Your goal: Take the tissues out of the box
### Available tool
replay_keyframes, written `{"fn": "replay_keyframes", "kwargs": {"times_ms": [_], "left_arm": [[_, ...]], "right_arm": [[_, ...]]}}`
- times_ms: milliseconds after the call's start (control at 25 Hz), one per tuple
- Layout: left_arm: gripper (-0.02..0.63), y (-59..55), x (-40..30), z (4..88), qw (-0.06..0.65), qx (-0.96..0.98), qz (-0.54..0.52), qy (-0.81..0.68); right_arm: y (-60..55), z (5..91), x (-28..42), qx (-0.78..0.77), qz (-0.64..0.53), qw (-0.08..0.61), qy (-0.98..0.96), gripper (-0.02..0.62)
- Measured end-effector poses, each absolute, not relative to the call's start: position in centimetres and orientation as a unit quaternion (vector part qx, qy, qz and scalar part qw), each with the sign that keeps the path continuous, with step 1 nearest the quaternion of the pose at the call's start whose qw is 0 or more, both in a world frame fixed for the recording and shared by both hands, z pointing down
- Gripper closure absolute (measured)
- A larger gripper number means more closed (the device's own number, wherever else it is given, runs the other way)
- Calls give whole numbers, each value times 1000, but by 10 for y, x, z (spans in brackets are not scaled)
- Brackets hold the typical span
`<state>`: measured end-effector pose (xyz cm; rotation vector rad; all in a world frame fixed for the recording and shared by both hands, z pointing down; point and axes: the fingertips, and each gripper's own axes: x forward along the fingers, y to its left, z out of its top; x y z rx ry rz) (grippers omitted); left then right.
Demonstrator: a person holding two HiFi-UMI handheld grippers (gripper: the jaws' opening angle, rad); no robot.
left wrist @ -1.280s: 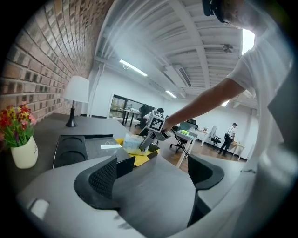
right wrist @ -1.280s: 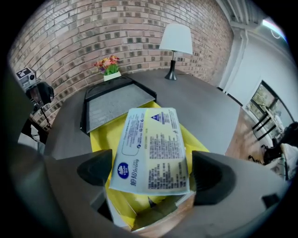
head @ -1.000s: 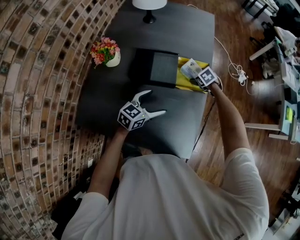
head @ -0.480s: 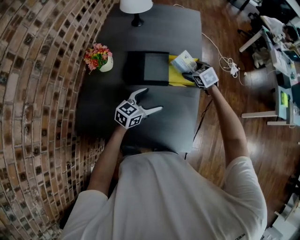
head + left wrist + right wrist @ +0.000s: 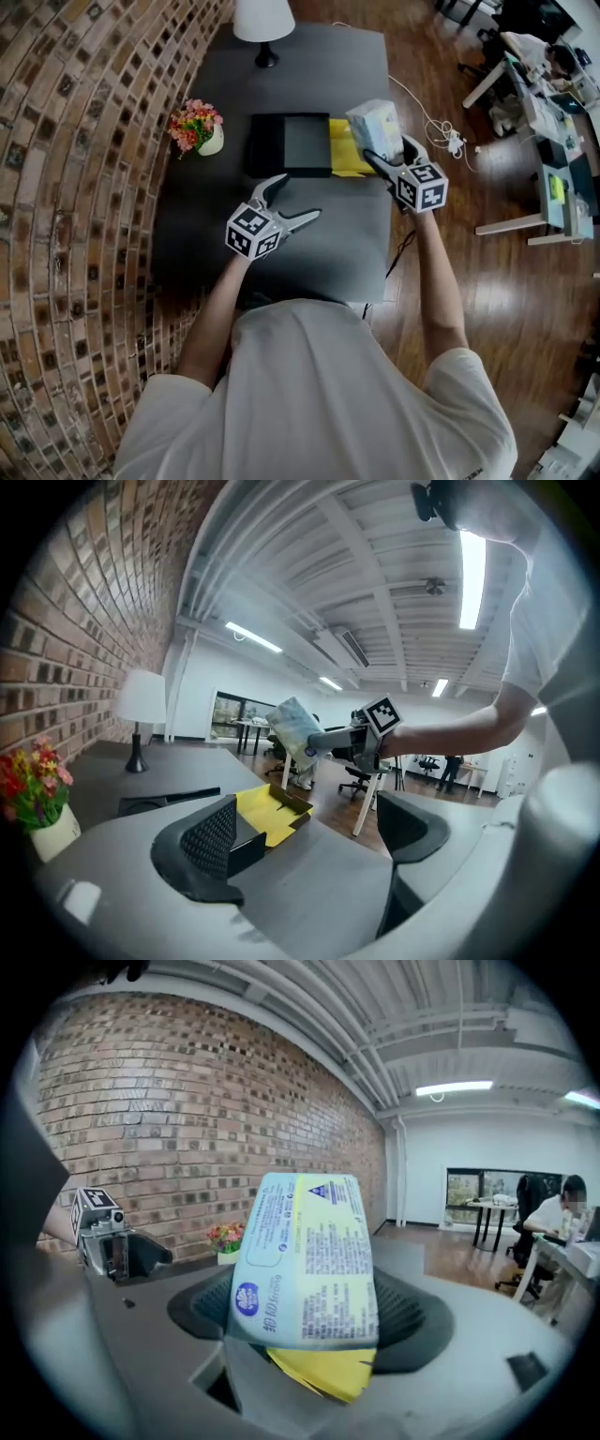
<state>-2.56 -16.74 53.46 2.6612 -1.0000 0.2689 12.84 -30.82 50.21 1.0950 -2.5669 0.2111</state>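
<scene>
Tissue pack (image 5: 373, 122) clamped in right claw (image 5: 386, 150), jaws closed tight on both sides of its lower half, pack upright with printed blue and white wrapper facing the right gripper view (image 5: 305, 1260), held in the air above the yellow flap (image 5: 345, 157) and clear of the table (image 5: 319, 258); black box (image 5: 291, 143) lies flat on table with that yellow flap open on its right side, box not touched by either claw; left claw (image 5: 298, 199) hovers over bare table in front of the box, jaws wide apart, nothing between them (image 5: 309, 832); flower pot (image 5: 199, 128) left of box near brick wall, lamp (image 5: 262, 21) at far end of table
</scene>
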Motion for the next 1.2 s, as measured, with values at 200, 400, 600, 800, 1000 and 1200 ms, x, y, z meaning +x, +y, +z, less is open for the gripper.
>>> {"fn": "replay_keyframes", "kwargs": {"times_ms": [200, 400, 600, 800, 1000, 1200], "left_arm": [[138, -171, -45, 507, 103, 921, 85, -366], [138, -173, -68, 475, 82, 910, 48, -403], [138, -168, -91, 450, 68, 895, 5, -442], [138, -155, -103, 431, 24, 883, -1, -469], [144, -148, -116, 424, 15, 872, -14, -489], [163, -139, -128, 413, -12, 857, -16, -515]], "right_arm": [[-267, 462, 123, 415, 54, 103, -903, 172], [-229, 431, 121, 452, 40, 45, -890, 172], [-193, 414, 116, 486, 25, 9, -874, 172], [-162, 414, 110, 511, 17, -4, -860, 172], [-142, 411, 94, 510, 11, -23, -860, 172], [-117, 386, 86, 527, -55, -21, -848, 172]]}}
